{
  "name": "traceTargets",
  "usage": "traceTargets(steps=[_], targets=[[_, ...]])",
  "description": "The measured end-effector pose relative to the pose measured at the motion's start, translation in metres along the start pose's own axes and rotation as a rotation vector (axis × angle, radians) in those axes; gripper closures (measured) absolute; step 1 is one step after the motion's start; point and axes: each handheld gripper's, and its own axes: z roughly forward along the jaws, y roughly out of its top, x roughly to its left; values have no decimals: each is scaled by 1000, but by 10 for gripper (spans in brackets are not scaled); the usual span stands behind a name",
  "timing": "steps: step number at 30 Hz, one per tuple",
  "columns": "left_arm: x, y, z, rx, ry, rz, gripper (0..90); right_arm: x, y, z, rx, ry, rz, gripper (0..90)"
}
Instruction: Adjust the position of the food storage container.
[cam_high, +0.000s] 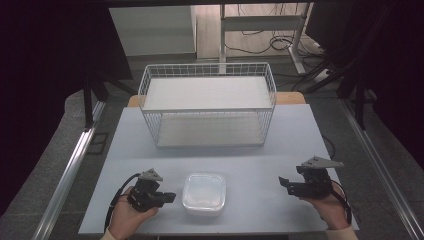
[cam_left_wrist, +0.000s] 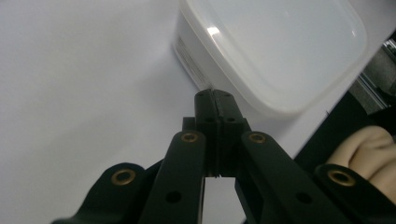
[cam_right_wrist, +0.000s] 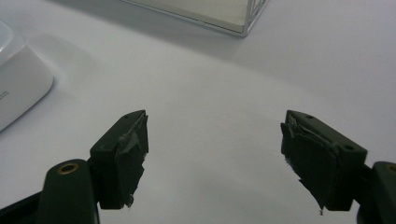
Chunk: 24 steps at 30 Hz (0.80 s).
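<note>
A white wire basket with two solid shelves stands at the far middle of the pale grey table. Beyond the table, black cables lie coiled on the floor beside a white metal frame.

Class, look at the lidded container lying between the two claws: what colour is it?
Translucent white, the container has a frosted lid; the left gripper view shows it best.
</note>
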Motion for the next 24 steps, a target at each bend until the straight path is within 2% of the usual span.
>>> traceTargets(steps=[5, 8, 11, 15, 24], targets=[[-11, -9, 12, 44, -44, 20, 900, 4, 0, 4, 9, 7, -9, 230], [-16, -9, 18, 60, -59, 35, 900, 4, 0, 4, 10, 6, -11, 230], [-22, -5, 32, 96, -73, 62, 900, 2, 0, 4, 11, 4, -7, 230], [-22, -1, 37, 102, -75, 61, 900, 1, -1, 3, 8, 2, -6, 230], [-12, 12, 39, 76, -56, 41, 900, 1, 0, 2, 6, 1, -8, 230]])
